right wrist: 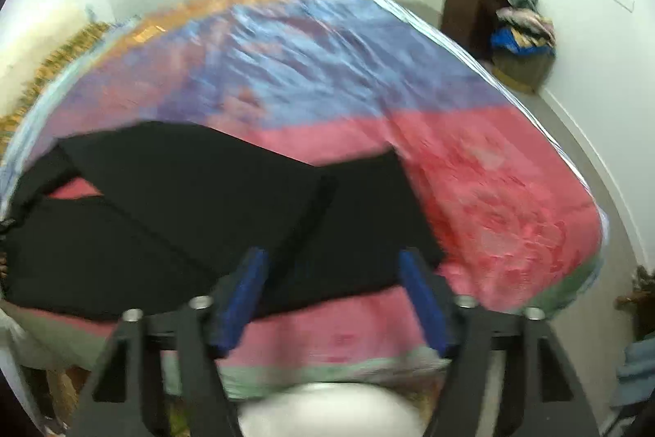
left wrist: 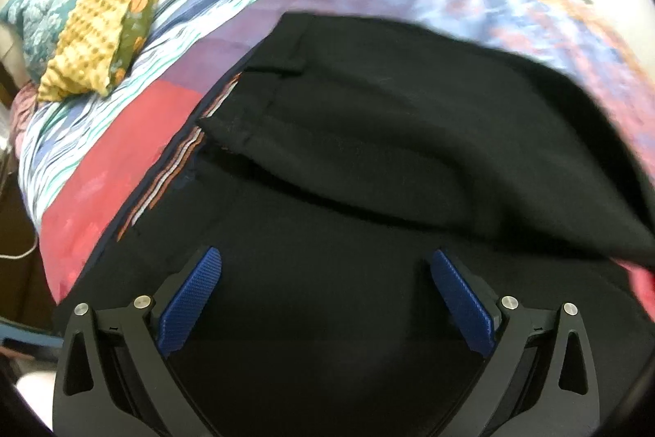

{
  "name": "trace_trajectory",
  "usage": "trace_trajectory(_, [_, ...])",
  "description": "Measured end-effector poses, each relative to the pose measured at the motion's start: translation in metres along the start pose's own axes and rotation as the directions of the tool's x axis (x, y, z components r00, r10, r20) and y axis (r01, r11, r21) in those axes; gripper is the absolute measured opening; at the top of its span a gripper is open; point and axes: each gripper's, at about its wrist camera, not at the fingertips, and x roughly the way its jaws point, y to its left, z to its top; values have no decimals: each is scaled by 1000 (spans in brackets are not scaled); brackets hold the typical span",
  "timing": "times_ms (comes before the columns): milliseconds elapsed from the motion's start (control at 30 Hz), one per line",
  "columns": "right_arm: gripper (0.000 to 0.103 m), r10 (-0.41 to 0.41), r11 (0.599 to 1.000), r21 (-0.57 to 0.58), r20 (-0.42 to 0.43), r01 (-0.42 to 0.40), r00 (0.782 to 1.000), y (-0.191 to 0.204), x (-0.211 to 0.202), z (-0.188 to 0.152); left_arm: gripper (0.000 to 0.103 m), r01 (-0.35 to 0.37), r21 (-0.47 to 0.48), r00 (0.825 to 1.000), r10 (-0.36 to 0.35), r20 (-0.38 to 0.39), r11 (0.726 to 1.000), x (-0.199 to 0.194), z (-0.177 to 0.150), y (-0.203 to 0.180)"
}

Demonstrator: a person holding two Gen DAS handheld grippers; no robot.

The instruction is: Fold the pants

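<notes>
Black pants (left wrist: pixel 389 150) lie on a bed with a colourful bedspread (left wrist: pixel 102 191). One part is folded over another, with a striped waistband lining showing at the left edge. My left gripper (left wrist: pixel 325 261) is open and empty, right above the black cloth. In the right wrist view the pants (right wrist: pixel 184 199) lie spread across the near left of the bed, a leg end reaching to the middle. My right gripper (right wrist: pixel 331 261) is open and empty, over the near edge of the pants. The right view is blurred.
Yellow and green patterned pillows (left wrist: pixel 106 19) lie at the far left of the bed. The bedspread (right wrist: pixel 491 191) stretches red and blue to the right. A basket of clothes (right wrist: pixel 522 44) and dark furniture stand by the far wall, past grey floor.
</notes>
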Motion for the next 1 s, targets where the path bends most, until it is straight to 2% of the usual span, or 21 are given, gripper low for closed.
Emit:
trace_trajectory(100, [77, 133, 991, -1, 4, -133, 991, 44, -1, -2, 102, 132, 65, 990, -135, 43, 989, -32, -13, -24])
trace_trajectory(200, [77, 292, 956, 48, -23, -291, 956, 88, 19, -3, 102, 224, 107, 973, -229, 29, 969, -41, -25, -49])
trace_trajectory(267, [77, 406, 909, 133, -53, -396, 913, 108, 41, -9, 102, 236, 112, 971, -238, 10, 965, -32, -29, -59])
trace_trajectory(333, [77, 451, 876, 229, -80, -424, 889, 117, 65, -16, 103, 204, 120, 979, -203, -21, 972, -14, -34, -63])
trace_trajectory(367, [77, 459, 867, 262, -91, -423, 884, 116, 73, -20, 103, 187, 128, 982, -182, -44, 974, -1, -38, -63])
trace_trajectory(433, [74, 458, 850, 340, -98, -402, 884, 109, 87, -28, 103, 189, 150, 982, -191, -5, 970, 5, -44, -63])
trace_trajectory(467, [74, 455, 842, 361, -73, -402, 888, 105, 86, -30, 103, 186, 155, 982, -190, 9, 970, 5, -45, -63])
trace_trajectory(533, [75, 395, 867, 350, -52, -353, 917, 101, 77, -29, 103, 182, 157, 982, -188, 19, 971, 5, -46, -65])
trace_trajectory(600, [77, 360, 873, 362, -30, -326, 932, 91, 73, -30, 103, 181, 159, 981, -189, 36, 970, 6, -48, -66])
trace_trajectory(700, [77, 352, 845, 426, 14, -324, 936, 68, 74, -35, 103, 168, 168, 982, -179, 57, 971, 5, -52, -67])
trace_trajectory(833, [78, 279, 826, 486, 86, -285, 956, 41, 74, -29, 103, 162, 172, 983, -174, 58, 972, 5, -52, -67])
trace_trajectory(933, [77, 227, 778, 575, 119, -253, 967, 16, 81, -22, 103, 161, 172, 983, -174, 62, 972, 3, -55, -68])
trace_trajectory(967, [76, 211, 756, 607, 127, -244, 969, 8, 82, -20, 103, 161, 172, 983, -173, 61, 972, 3, -57, -68])
trace_trajectory(1000, [68, 195, 750, 622, 117, -225, 974, 5, 83, -18, 103, 161, 171, 983, -173, 58, 972, 3, -57, -68])
